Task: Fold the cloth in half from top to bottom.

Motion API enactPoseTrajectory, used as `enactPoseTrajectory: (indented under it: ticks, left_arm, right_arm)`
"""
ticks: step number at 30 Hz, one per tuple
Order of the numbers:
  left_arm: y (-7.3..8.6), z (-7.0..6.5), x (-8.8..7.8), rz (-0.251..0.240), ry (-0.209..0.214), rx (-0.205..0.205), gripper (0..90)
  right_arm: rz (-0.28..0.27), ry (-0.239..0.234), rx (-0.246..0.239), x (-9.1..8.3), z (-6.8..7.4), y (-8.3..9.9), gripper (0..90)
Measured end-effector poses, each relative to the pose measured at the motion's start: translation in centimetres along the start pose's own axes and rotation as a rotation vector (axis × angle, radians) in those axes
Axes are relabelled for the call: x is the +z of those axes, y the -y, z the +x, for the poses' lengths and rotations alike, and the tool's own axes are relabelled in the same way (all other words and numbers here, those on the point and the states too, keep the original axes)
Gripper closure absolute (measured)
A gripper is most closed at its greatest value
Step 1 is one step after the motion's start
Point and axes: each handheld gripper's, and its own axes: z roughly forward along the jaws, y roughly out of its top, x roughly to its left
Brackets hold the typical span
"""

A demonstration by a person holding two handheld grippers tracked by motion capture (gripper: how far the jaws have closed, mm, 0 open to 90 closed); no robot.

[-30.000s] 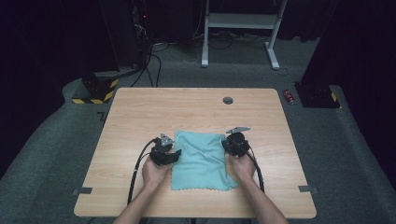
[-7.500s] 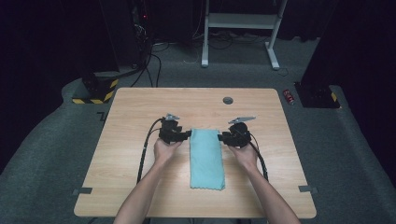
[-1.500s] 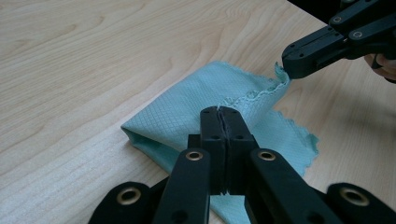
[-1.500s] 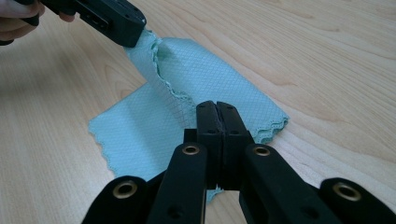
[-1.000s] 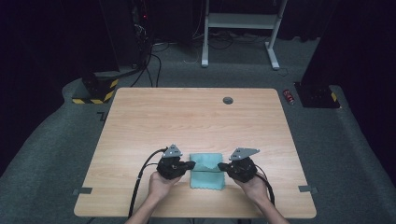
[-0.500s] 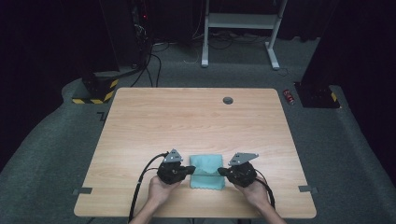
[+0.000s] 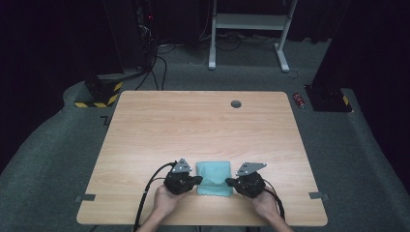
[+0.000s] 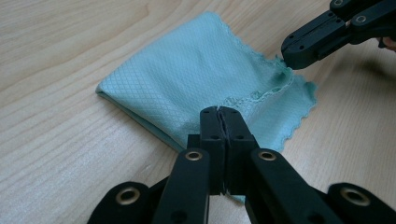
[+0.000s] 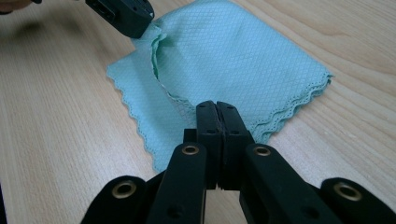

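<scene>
High view: both hands are sitting low at the near edge of the light wooden table [image 7: 145,125], with the small folded teal waffle-weave microfibre cloth [image 7: 213,178] lying flat between them.
Change vs 1 second back: almost nothing is moving; cloth outline is matching, hands are holding place.
Change vs 7.5 seconds back: cloth is now reading as a short near-square instead of a long narrow strip, and is lying nearer the front edge.
Left gripper [image 8: 219,112]: jaws are pressing fully together, pinching the scalloped edge layers at the cloth's left near corner.
Right gripper [image 9: 217,106]: jaws are likewise closing tight on the stacked edges at the cloth's right near corner.
Cloth edges: in the left gripper view, upper layer is sitting slightly short of the lower one, with scalloped hem showing past it.
Meaning for task: judging this fold as landed; the folding is looking nearly finished.
Next call: likely releasing both corners, maybe squaring layers first.
</scene>
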Motion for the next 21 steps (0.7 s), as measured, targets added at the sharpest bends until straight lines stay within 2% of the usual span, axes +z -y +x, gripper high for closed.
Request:
enactPoseTrajectory:
  ticks: [2, 10, 18, 21]
  left_arm:
    - [0.1, -0.1, 0.1, 0.001, 0.001, -0.008, 88.5]
    - [0.5, -0.2, 0.2, 0.014, 0.007, -0.005, 88.4]
    - [0.8, -0.8, 0.0, 0.025, 0.007, 0.016, 87.7]
    - [0.9, -0.9, -0.1, 0.034, 0.016, 0.014, 84.5]
  right_arm:
    - [0.001, 0.001, -0.014, 0.0, 0.1, 0.0, 89.3]
    - [0.014, -0.014, -0.020, 0.1, 0.4, 0.5, 89.4]
    - [0.021, -0.024, -0.029, 0.4, 0.6, 1.1, 88.2]
    - [0.022, -0.038, -0.020, 0.4, 0.6, 1.3, 81.7]
